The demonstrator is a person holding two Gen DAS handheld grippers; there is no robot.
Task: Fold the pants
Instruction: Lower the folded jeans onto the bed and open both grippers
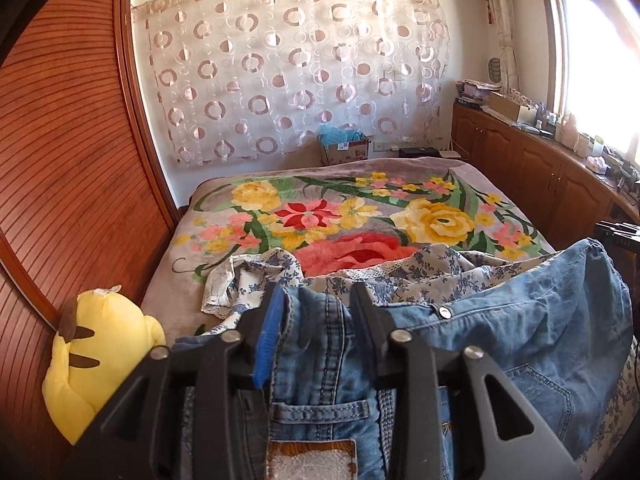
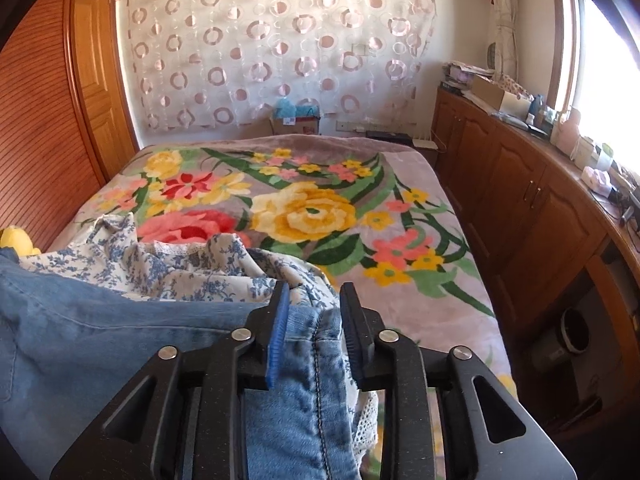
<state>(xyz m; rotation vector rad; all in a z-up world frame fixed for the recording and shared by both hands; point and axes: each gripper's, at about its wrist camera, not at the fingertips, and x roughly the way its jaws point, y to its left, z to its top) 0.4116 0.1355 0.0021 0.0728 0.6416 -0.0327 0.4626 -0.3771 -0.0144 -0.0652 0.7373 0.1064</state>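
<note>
Left wrist view shows faded blue denim pants (image 1: 520,320), soft and creased, with darker double stitching, a belt loop, a round metal rivet and a brown patch at the waistband, heaped at the near end of a bed. They lie partly over a crumpled white cotton garment with small blue flowers and lace trim (image 1: 256,280), which rests on a plush grey blanket printed with big yellow, red and pink blooms (image 1: 320,216). A yellow stuffed toy with brown ear tips (image 1: 96,356) sits against the ribbed reddish wooden panel (image 1: 72,160) left of the bed. Behind the bed hangs a sheer curtain of pink rings (image 1: 288,64); a long wooden cabinet with a cluttered top (image 1: 532,168) runs under the bright window on the right. The black left gripper (image 1: 316,300) has its jaws partly apart with a bunched fold of the waistband between them; the cloth lies against the blue ribbed pad, though whether both pads press on it cannot be told. In the right wrist view, the black right gripper (image 2: 314,300) likewise stands partly open over a seamed denim edge that fills the gap between its fingers; firm grip or loose contact cannot be told.
</note>
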